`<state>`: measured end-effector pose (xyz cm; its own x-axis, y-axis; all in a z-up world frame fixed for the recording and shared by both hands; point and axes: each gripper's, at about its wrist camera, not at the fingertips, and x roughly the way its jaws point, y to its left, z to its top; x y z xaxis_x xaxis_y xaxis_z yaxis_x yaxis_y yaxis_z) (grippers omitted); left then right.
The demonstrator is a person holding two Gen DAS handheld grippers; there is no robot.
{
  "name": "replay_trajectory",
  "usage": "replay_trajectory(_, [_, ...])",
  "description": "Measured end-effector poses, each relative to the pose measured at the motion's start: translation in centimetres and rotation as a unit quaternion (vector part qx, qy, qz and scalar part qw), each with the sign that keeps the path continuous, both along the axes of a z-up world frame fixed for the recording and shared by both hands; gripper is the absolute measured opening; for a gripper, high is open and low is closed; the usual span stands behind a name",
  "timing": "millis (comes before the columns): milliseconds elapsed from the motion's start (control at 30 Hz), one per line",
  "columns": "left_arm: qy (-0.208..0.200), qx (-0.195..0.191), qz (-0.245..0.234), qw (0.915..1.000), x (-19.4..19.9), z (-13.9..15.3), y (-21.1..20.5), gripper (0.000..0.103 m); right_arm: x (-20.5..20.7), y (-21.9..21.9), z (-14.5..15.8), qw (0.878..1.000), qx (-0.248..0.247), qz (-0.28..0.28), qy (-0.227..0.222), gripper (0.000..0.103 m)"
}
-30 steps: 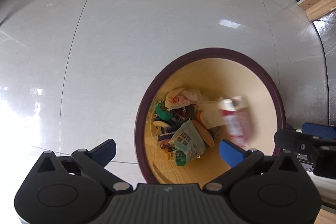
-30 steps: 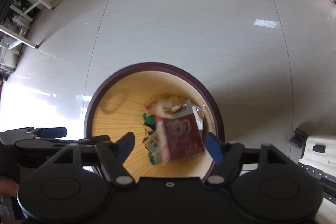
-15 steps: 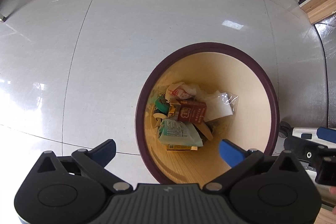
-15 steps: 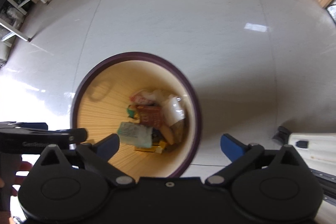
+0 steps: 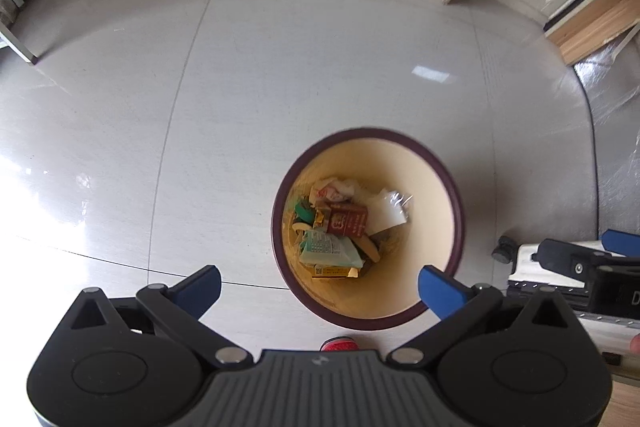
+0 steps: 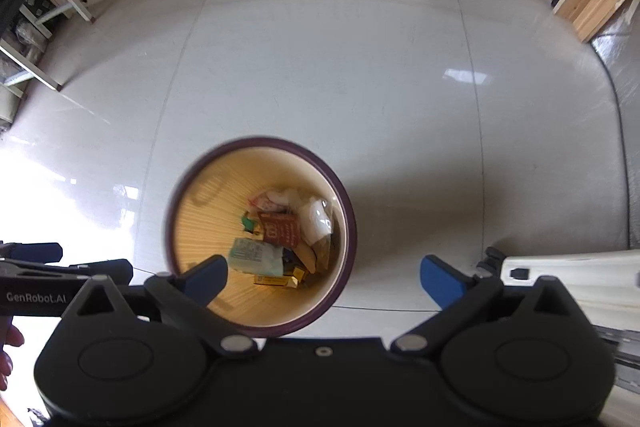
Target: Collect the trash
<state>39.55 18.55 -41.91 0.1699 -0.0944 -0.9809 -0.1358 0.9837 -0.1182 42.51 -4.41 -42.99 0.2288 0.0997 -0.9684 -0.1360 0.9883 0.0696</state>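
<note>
Tool [image 6: 322, 277] tip overlaps bin [image 6: 348, 227] rim.

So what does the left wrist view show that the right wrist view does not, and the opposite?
Only the left wrist view shows a red object on the floor just before the bin. Only the right wrist view shows the "GenRobot.AI" label on the left gripper. Both show the round bin holding a red carton, a pale green packet and clear plastic, with open, empty jaws.

Left gripper [image 5: 319, 285]: black body, ribbed grey centre plate, silver pivot screws, blue fingertips [image 5: 439, 290]. Right gripper [image 6: 323, 279]: same build; "GenRobot.AI" lettering, frame's left edge.
</note>
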Motion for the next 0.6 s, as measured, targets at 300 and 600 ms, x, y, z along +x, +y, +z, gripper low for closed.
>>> replay_trajectory(300, [-0.049,0.020,0.012,0.9985,-1.6,13.6,-0.4,0.103,-2.4,0.1,13.1,0.999,-0.009,-0.004,-0.035,0.103])
replay_trajectory(600, [-0.121,0.032,-0.003,0.9921,-3.8,25.1,-1.5,0.103,-5.1,-1.6,24.0,0.995,-0.007,0.006,-0.100,0.103])
